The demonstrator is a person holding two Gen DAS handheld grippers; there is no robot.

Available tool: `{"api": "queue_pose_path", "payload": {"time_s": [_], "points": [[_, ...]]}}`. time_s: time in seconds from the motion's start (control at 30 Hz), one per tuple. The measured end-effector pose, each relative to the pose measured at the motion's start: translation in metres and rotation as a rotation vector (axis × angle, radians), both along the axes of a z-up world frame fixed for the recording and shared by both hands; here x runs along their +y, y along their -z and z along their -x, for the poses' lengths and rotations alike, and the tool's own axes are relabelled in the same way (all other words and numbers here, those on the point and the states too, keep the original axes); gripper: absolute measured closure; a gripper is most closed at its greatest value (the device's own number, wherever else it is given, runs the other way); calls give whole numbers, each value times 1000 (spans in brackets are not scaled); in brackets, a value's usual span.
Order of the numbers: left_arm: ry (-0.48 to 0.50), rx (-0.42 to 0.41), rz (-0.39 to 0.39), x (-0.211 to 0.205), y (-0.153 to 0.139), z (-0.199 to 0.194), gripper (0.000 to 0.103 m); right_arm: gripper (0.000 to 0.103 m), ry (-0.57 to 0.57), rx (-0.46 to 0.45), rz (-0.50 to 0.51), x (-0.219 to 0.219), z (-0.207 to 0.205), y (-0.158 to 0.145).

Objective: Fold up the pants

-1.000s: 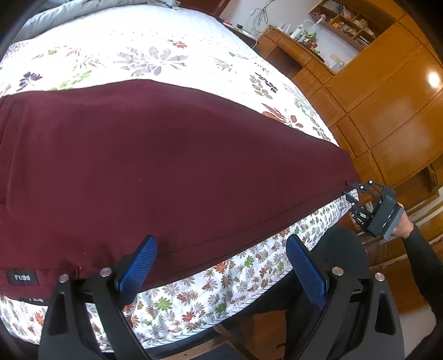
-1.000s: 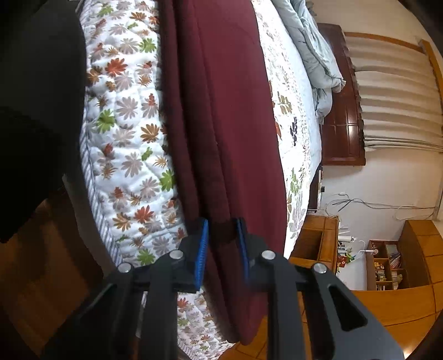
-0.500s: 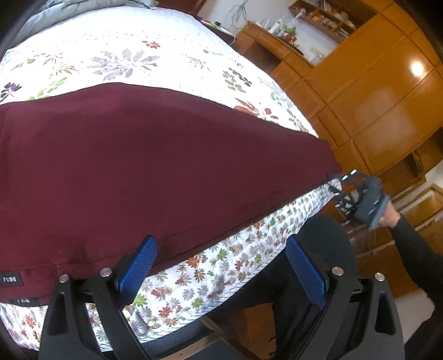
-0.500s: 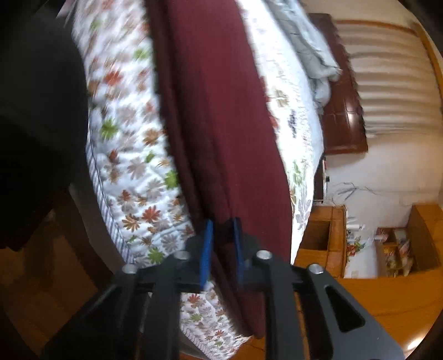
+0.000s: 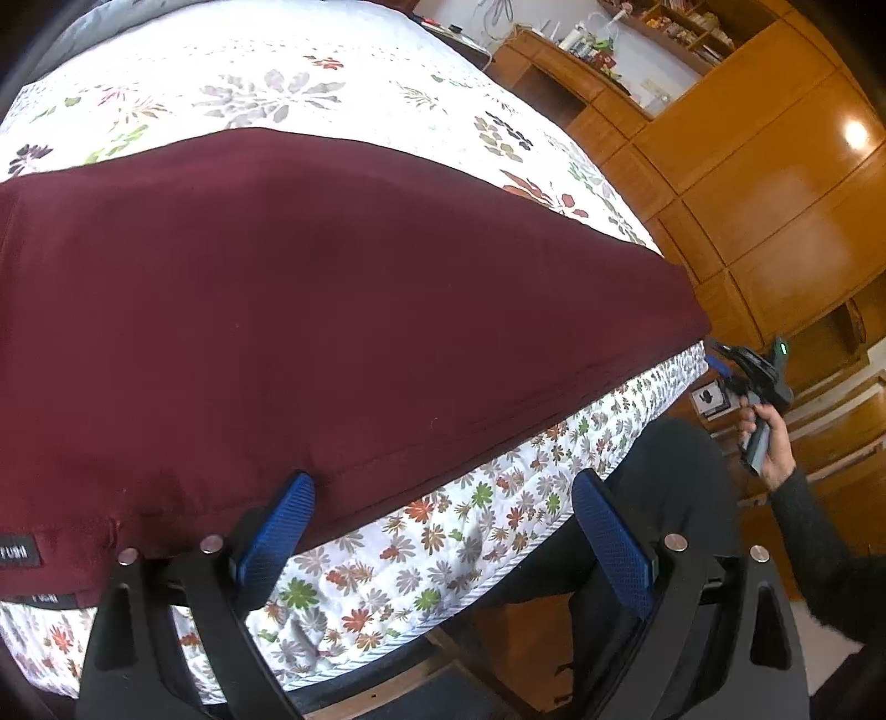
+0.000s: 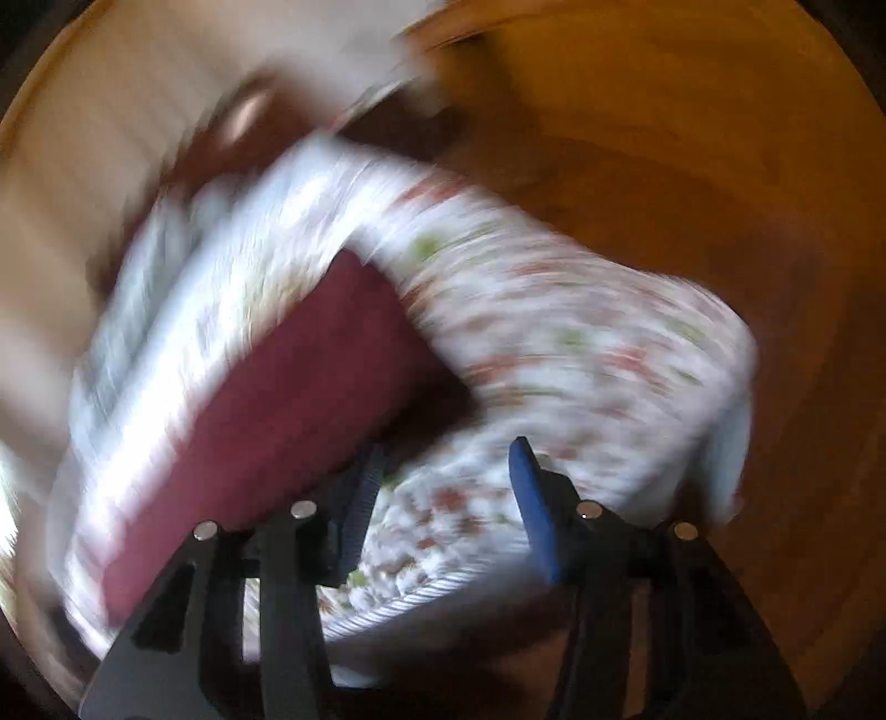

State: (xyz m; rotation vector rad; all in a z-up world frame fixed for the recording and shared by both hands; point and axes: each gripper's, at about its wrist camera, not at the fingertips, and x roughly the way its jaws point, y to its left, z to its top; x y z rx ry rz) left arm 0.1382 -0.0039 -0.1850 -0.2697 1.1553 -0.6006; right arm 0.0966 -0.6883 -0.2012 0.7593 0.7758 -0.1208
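Dark red pants (image 5: 310, 310) lie flat across the flowered bedspread (image 5: 332, 94), their near hem running along the bed's front edge; a black label sits at the lower left. My left gripper (image 5: 443, 526) is open over that edge, its left pad beside the hem, nothing between the pads. In the left wrist view my right gripper (image 5: 714, 357) is held in a hand just off the pants' right corner. The right wrist view is badly blurred: that gripper (image 6: 446, 493) has its jaws opening, with bedspread between them and the pants (image 6: 288, 399) to the left.
Wooden wardrobes (image 5: 775, 183) and a shelf unit with small items (image 5: 598, 44) stand to the right of the bed. A person's dark-clothed leg (image 5: 664, 498) and sleeve (image 5: 819, 554) are at the bed's front right. Wooden floor (image 6: 664, 166) lies beyond the bed corner.
My right gripper let go of the pants' corner, opened, and swung away from the bed edge. The left gripper's view shifted only slightly; it stayed open.
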Motion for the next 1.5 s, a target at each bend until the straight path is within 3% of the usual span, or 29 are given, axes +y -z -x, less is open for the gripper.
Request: {"api": "queue_pose_path", "payload": {"time_s": [0.1,0.2,0.27,0.4,0.47,0.53,0.6,0.73,0.97,1.03,1.1,1.2,1.43,1.5], "points": [[-20,1,-4,-1,3,-1,8,46,172,-156,-370,-34,38,26],[-21,13,-26,-3,2,-3,8,32,205,-243,-566,-30,39,47],[-17,16,-31,-3,0,-3,8,32,204,-260,-623,-24,27,54],[-20,14,-37,-3,-2,-1,8,26,171,-251,-640,-10,-4,57],[-23,12,-43,-5,-2,-1,8,18,168,-239,-603,-4,-13,54],[-24,11,-45,-6,-2,-1,8,16,168,-237,-584,-3,-16,49],[-24,15,-43,-6,-2,-2,8,25,147,-252,-595,1,-20,41],[-23,18,-41,-5,-1,-4,8,25,95,-273,-586,5,-34,26],[-24,9,-27,-3,0,-2,8,30,122,-275,-622,1,-47,46],[-18,11,-33,-3,0,-2,8,34,95,-305,-609,1,-58,37],[-18,17,-32,-3,0,-4,8,46,74,-325,-594,-3,-53,35],[-29,21,-23,-2,0,-4,8,57,63,-258,-561,0,-59,49],[-27,13,-29,-3,0,-2,8,55,76,-230,-535,-2,-65,43],[-32,19,-20,-1,-1,-3,8,60,70,-211,-514,-1,-66,39]]}}
